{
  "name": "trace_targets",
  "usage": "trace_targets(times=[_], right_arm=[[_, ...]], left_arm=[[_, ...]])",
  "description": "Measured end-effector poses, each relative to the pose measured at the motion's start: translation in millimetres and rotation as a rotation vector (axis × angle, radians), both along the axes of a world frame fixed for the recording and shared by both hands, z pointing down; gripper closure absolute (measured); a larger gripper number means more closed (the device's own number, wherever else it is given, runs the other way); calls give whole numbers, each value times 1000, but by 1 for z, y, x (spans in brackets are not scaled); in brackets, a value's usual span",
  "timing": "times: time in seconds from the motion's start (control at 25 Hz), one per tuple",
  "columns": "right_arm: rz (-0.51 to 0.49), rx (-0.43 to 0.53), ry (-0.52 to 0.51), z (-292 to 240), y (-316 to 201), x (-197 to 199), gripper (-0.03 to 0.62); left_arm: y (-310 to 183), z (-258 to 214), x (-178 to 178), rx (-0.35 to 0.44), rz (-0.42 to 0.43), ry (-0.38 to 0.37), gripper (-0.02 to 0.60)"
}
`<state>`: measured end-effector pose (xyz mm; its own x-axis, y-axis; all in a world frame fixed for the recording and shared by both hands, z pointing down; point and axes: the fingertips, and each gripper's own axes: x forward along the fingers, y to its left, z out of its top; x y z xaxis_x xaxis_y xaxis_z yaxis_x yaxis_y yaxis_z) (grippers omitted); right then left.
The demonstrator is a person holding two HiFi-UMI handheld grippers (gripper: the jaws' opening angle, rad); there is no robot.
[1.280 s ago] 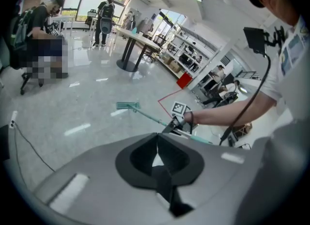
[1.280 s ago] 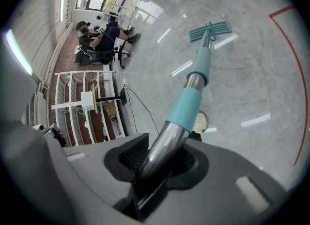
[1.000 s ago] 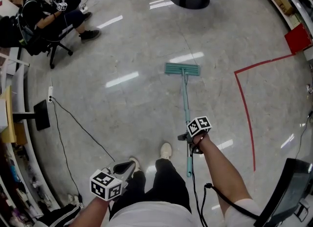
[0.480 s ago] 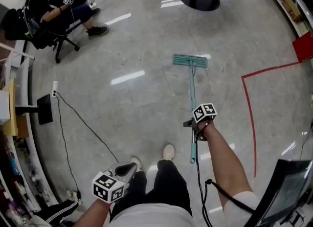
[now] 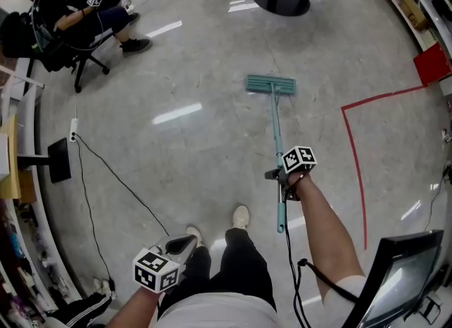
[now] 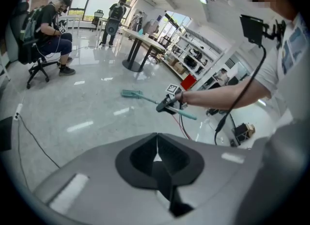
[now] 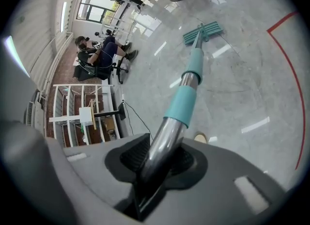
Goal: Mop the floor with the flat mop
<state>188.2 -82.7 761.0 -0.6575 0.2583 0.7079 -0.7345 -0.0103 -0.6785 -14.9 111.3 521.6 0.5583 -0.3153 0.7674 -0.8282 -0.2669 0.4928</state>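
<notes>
Head view: the teal flat mop (image 5: 275, 129), on a teal-and-steel pole, rests its rectangular head flat on the grey polished floor (image 5: 198, 150), left of the red tape line (image 5: 355, 167).

Left gripper view: the left tongs (image 6: 156, 147) are closed together and empty.

Right gripper view: the right tongs (image 7: 154, 166) have just tightened and clamp the mop's steel pole.

Wears black trousers (image 5: 236, 266), a white top (image 5: 212, 314), pale shoes (image 5: 241, 216). Bears chequered marker cubes (image 5: 299, 158) on grey left gripper (image 5: 191, 237) and right gripper (image 5: 275, 176), plus a black cable (image 5: 314, 276).
</notes>
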Motion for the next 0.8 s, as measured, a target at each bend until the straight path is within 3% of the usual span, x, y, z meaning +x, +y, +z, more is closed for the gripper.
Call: trace_targets(times=[0.32,0.8], right_arm=[[23,34,-1,-45,107,-1,493],[73,-55,-3,-84,313,-43,491]], left_arm=[[10,-7,-20,70,69,52,575],[48,-19,-107,153,120,65,575]])
